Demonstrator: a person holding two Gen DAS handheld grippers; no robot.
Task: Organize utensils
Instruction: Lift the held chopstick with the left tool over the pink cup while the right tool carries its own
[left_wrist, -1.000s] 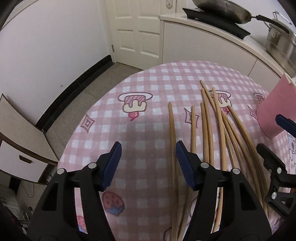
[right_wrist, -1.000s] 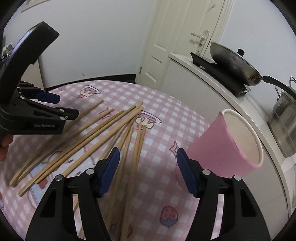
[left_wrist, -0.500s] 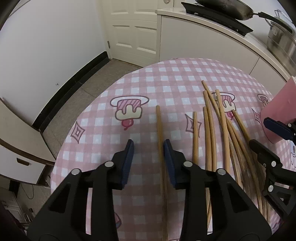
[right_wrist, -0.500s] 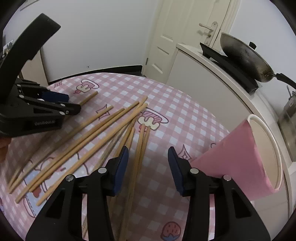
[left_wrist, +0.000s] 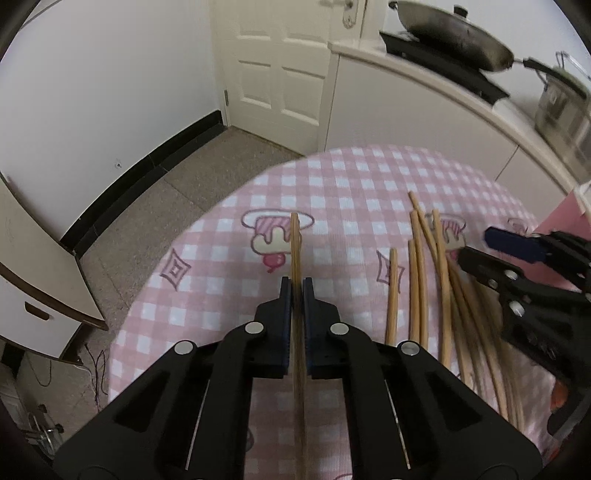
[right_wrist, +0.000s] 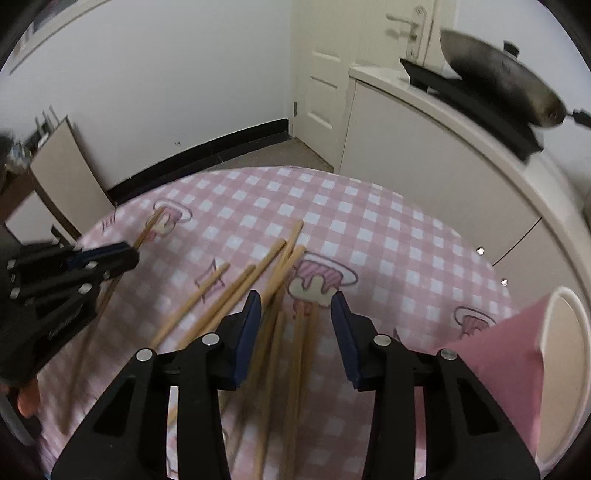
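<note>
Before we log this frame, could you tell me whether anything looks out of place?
The pink cup lies on its side, and loose chopsticks lie scattered and crossing on the checked tablecloth.

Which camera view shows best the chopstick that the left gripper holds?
The left wrist view: the single chopstick runs straight between the shut pads of the left gripper. The right wrist view shows only its far end past that gripper.
</note>
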